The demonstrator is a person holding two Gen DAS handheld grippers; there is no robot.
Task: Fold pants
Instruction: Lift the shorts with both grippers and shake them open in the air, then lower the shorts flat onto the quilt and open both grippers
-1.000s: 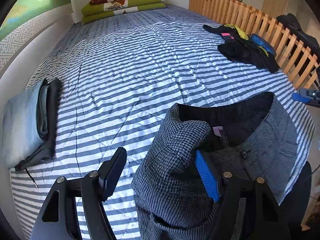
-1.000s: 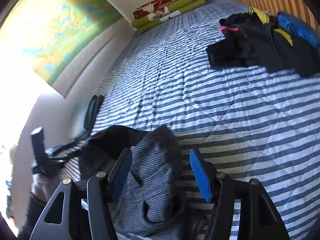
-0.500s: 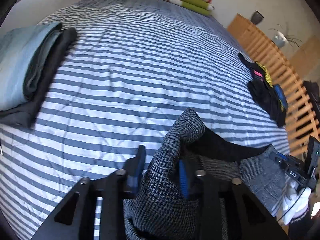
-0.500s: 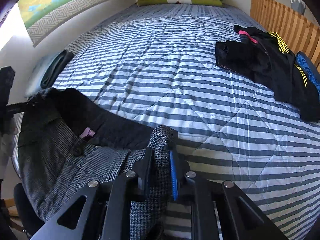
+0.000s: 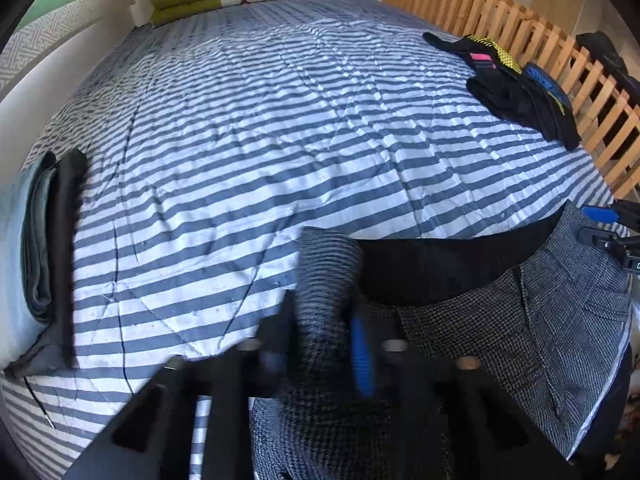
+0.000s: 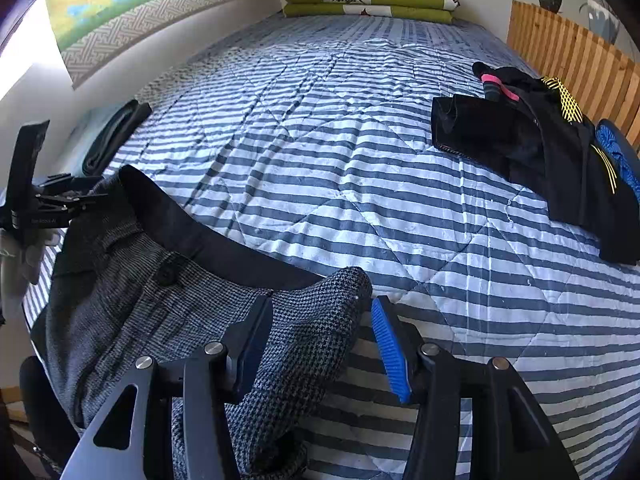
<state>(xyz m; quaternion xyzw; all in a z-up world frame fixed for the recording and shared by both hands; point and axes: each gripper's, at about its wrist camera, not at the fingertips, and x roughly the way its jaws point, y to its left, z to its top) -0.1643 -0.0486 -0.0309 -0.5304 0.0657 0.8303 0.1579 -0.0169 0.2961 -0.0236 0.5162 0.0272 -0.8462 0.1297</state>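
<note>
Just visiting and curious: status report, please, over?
Left gripper just closed on grey pants waistband. Right gripper just opened, waistband corner loose between pads. Striped bed ahead clear; dark clothes far right.

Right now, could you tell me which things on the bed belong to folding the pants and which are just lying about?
In the job:
- grey pants, waist end on the bed
- left gripper, shut on one waist corner
- right gripper, jaws just opened around the other corner

Lying about:
- folded stack
- dark clothes pile
- green blankets
- wooden rail
</note>
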